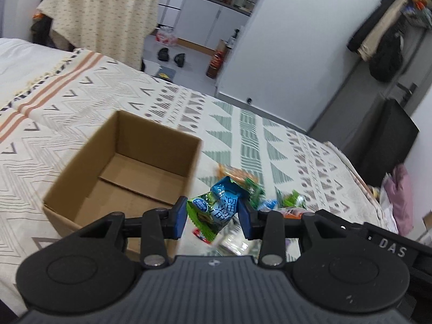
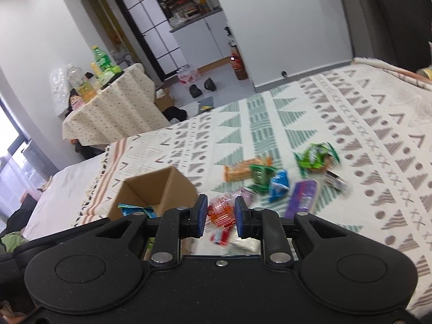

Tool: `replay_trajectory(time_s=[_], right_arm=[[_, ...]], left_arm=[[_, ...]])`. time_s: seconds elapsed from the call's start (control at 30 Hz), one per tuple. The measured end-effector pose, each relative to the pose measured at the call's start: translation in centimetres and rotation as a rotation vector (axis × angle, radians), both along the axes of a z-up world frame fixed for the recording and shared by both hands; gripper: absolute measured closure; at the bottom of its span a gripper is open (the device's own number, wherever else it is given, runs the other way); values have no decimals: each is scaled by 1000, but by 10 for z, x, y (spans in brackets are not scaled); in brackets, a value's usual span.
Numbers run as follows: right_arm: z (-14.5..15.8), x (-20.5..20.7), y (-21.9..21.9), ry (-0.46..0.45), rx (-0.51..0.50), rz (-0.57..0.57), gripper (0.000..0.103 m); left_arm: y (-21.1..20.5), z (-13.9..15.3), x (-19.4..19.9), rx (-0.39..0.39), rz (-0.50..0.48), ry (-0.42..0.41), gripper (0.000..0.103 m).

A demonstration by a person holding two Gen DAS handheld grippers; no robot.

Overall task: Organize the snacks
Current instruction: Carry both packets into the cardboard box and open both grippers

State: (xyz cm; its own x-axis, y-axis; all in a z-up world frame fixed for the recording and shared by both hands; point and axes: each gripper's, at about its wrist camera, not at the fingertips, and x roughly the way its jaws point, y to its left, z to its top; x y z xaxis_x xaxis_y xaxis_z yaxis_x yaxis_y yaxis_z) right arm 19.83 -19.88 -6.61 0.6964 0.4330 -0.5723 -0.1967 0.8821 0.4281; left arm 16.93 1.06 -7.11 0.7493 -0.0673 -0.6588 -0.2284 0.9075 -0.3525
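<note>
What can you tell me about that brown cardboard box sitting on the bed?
The cardboard box is plain brown corrugated card, open at the top with no lid flaps showing. Its floor is two folded flaps meeting at a seam, and in the left wrist view it looks bare inside. It stands upright on the patterned bedspread, left of the pile of snack packets. The left gripper is close beside its near right corner, with a blue and green packet between its fingers.

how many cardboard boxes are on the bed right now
1. The open cardboard box sits on the patterned bedspread, left of the snack pile. None else visible.
</note>
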Motion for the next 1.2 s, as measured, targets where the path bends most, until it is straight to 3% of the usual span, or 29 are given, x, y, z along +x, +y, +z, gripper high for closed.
replay_trajectory(time_s=[0.57,0.87,0.97,1.13,1.2], right_arm=[[3,10,73,1,22,100,82],[-1,15,96,22,43,150,81],[-4,17,97,43,52,140,70],[-9,19,80,67,49,86,67],[-11,17,70,76,40,64,61]], left_arm=[[69,-11,0,-40,193,49,63],[86,-17,-1,-57,271,84,46],[87,-18,-2,-56,279,93,37],[82,-19,1,-56,264,104,27],[78,-20,2,-52,249,109,23]])
